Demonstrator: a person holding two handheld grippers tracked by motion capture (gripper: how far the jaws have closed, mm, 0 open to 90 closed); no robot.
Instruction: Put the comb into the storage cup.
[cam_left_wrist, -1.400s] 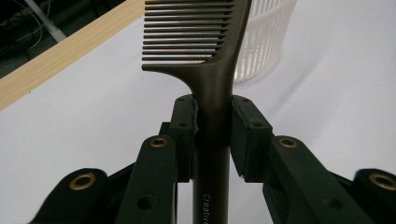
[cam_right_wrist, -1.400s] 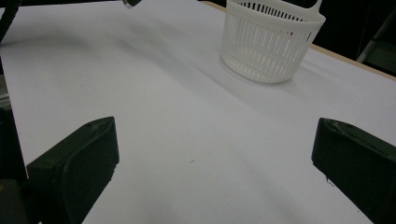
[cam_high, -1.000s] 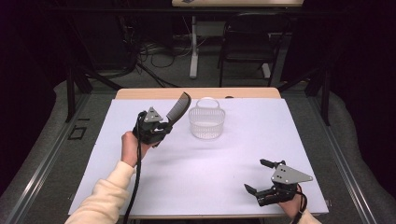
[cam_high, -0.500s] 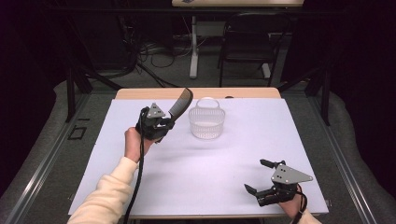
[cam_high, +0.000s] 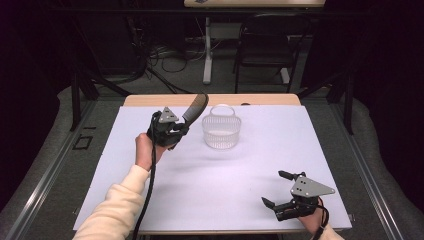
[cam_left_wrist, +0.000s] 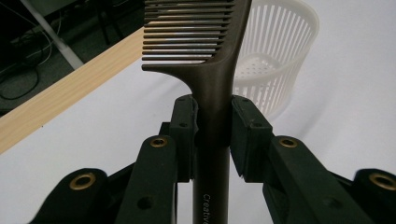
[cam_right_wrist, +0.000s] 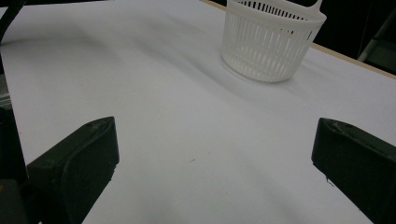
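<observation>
At the counter's (cam_high: 210, 180) five o'clock corner, the right claw (cam_high: 282, 189) rests with jaws wide, nothing between them. Farther off, at ten o'clock, the left claw (cam_high: 181, 126) clamps a dark comb's (cam_high: 195, 107) handle, teeth raised just beside the white basket (cam_high: 221, 131).

The white surface (cam_high: 225, 175) lies bare across its whole middle and front, so a hand could sweep freely there. The one obstacle standing on it is the white basket (cam_high: 221, 131), near the far edge. Just left of the basket, the left gripper (cam_high: 176, 131) hangs with a dark comb (cam_high: 195, 107) slanting up toward the basket's rim, narrowing that side. The right gripper (cam_high: 280, 189) occupies the near right corner, well apart.
</observation>
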